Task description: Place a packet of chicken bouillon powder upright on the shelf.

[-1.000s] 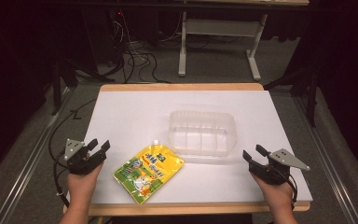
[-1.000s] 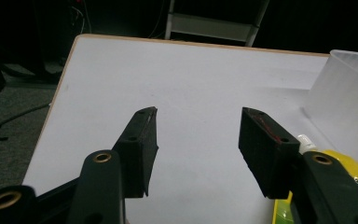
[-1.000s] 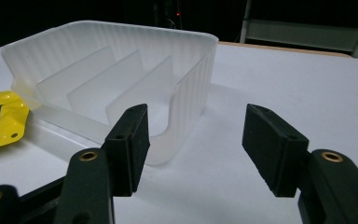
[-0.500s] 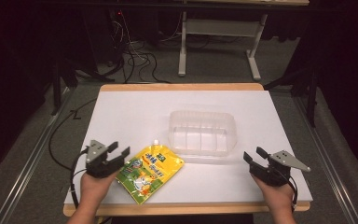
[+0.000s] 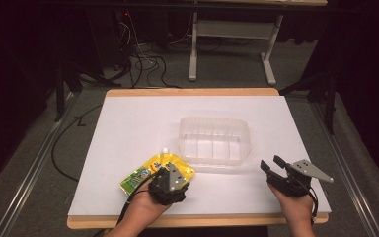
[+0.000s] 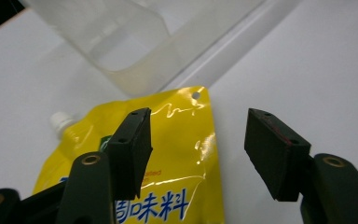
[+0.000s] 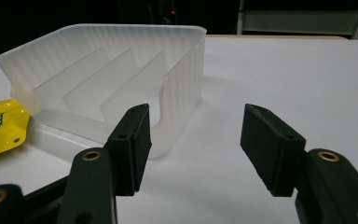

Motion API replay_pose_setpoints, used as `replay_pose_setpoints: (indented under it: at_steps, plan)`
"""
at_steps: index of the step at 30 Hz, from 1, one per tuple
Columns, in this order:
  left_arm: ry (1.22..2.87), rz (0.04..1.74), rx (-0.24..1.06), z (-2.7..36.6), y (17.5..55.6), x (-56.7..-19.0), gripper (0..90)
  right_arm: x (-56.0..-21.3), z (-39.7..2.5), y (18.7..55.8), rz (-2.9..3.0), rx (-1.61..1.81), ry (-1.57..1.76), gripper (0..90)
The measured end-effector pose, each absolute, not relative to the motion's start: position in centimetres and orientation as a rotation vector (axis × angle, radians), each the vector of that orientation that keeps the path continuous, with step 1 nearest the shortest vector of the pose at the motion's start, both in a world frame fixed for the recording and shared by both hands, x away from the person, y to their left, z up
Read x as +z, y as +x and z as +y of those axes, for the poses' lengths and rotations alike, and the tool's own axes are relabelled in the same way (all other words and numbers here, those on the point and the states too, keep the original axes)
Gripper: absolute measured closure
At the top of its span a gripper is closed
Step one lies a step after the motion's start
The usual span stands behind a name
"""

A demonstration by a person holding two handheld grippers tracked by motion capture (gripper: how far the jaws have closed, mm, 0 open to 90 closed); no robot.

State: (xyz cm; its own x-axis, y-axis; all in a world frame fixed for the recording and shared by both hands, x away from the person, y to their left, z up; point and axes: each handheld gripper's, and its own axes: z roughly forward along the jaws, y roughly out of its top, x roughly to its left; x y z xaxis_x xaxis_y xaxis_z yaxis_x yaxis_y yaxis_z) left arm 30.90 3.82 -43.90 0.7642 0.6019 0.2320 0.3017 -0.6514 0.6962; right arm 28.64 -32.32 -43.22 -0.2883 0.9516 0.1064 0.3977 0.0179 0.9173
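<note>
Overhead camera first: the yellow pouch (image 5: pixel 150 170) lies flat on the white surface (image 5: pixel 128 128), just in front of the clear plastic bin's (image 5: pixel 214 139) left corner, spout pointing away from the person. The left gripper (image 5: pixel 170 178) sits over the pouch's near right part and hides it there; from this height its fingers cannot be read. The right gripper (image 5: pixel 272 167) rests well apart near the front right edge, fingers spread and empty.

Left gripper view: the left gripper (image 6: pixel 198 149) has its fingers spread wide, one over the yellow pouch (image 6: pixel 177 154) and the other over bare surface beside the pouch's right edge. Nothing is pinched. Whether the fingertips touch the foil is hard to tell. The white spout (image 6: pixel 59 122) peeks out at the left, and the pouch's lower part is cut off by the frame. The clear bin (image 6: pixel 121 42) lies just beyond.

Right gripper view: the right gripper (image 7: pixel 196 149) faces the bin (image 7: pixel 135 70), fingers apart, holding nothing; a sliver of the pouch (image 7: pixel 0 130) shows at the left edge.

By my reading, the work is barely begun: the grasp is lined up but not closed, and lifting the pouch, likely into the empty bin, remains.
</note>
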Motion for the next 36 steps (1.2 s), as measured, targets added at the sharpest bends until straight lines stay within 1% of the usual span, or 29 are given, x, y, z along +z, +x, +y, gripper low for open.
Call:
replay_pose_setpoints:
  at_steps: [1, 2, 5, 9, 10, 12, 14, 16, 17, 20, 21, 22, 23, 24, 27, 28, 30, 31, 33, 34, 35, 36]
  plan:
    - [2.302, 0.672, 0.597, 3.8, 30.9, -43.9, 41.6, -43.2, -32.3, 28.6, 1.73, 1.253, 1.382, 43.4]
    - [2.346, 0.674, 0.606, 2.7, 31.2, -44.5, 41.6, -43.2, -32.4, 28.5, 1.722, 1.263, 1.392, 43.5]
    - [2.411, 0.653, 0.704, 1.4, 31.6, -45.7, 41.9, -43.2, -32.6, 28.5, 1.718, 1.272, 1.395, 43.6]
    - [2.446, 0.664, 0.731, 0.9, 32.2, -46.4, 42.8, -43.2, -32.7, 28.5, 1.71, 1.285, 1.412, 43.8]
    - [2.448, 0.648, 0.767, 0.8, 32.0, -46.7, 43.4, -43.2, -32.8, 28.5, 1.705, 1.291, 1.416, 44.1]
    - [2.45, 0.64, 0.783, 0.7, 31.8, -46.8, 48.4, -43.3, -32.9, 28.5, 1.7, 1.297, 1.427, 44.3]
    - [2.456, 0.644, 0.814, 0.7, 31.8, -46.9, 55.3, -43.3, -33.0, 28.5, 1.697, 1.304, 1.436, 44.4]
    - [2.452, 0.649, 0.811, 0.8, 31.8, -46.9, 60.8, -43.3, -33.0, 28.6, 1.696, 1.311, 1.436, 44.4]
    - [2.444, 0.661, 0.799, 1.0, 31.9, -47.0, 64.6, -43.3, -33.0, 28.5, 1.692, 1.311, 1.442, 44.6]
    - [2.436, 0.665, 0.821, 1.1, 31.9, -47.0, 76.5, -43.3, -33.0, 28.5, 1.694, 1.312, 1.439, 44.6]
    - [2.43, 0.667, 0.827, 1.1, 31.9, -47.0, 76.5, -43.3, -32.9, 28.5, 1.695, 1.312, 1.438, 44.6]
    - [2.426, 0.672, 0.832, 1.2, 31.9, -46.9, 85.7, -43.3, -32.9, 28.5, 1.697, 1.313, 1.435, 44.6]
    - [2.413, 0.678, 0.838, 1.4, 31.9, -46.8, 89.0, -43.3, -33.0, 28.5, 1.697, 1.315, 1.436, 44.7]
    - [2.413, 0.678, 0.838, 1.4, 31.9, -46.8, 90.0, -43.3, -33.0, 28.5, 1.697, 1.315, 1.436, 44.7]
    - [2.378, 0.694, 0.801, 2.3, 31.9, -46.1, 90.0, -43.3, -33.0, 28.5, 1.695, 1.315, 1.439, 44.6]
    - [2.339, 0.708, 0.746, 3.3, 31.9, -45.3, 90.0, -43.3, -33.0, 28.5, 1.694, 1.316, 1.434, 44.7]
    - [2.269, 0.733, 0.682, 5.0, 31.8, -43.9, 90.0, -43.3, -33.0, 28.4, 1.696, 1.316, 1.433, 44.7]
    - [2.269, 0.733, 0.682, 5.0, 31.8, -43.9, 90.0, -43.3, -33.0, 28.4, 1.696, 1.316, 1.433, 44.7]
    - [2.192, 0.76, 0.637, 6.6, 31.6, -42.7, 90.0, -43.3, -32.9, 28.5, 1.7, 1.314, 1.432, 44.8]
    - [2.133, 0.776, 0.615, 8.0, 31.5, -41.6, 90.0, -43.3, -32.9, 28.5, 1.702, 1.315, 1.429, 44.8]
    - [2.133, 0.776, 0.615, 8.0, 31.5, -41.6, 90.0, -43.3, -32.9, 28.5, 1.702, 1.315, 1.429, 44.8]
    - [2.072, 0.795, 0.594, 9.8, 31.3, -40.5, 90.0, -43.3, -32.8, 28.5, 1.703, 1.313, 1.432, 44.8]
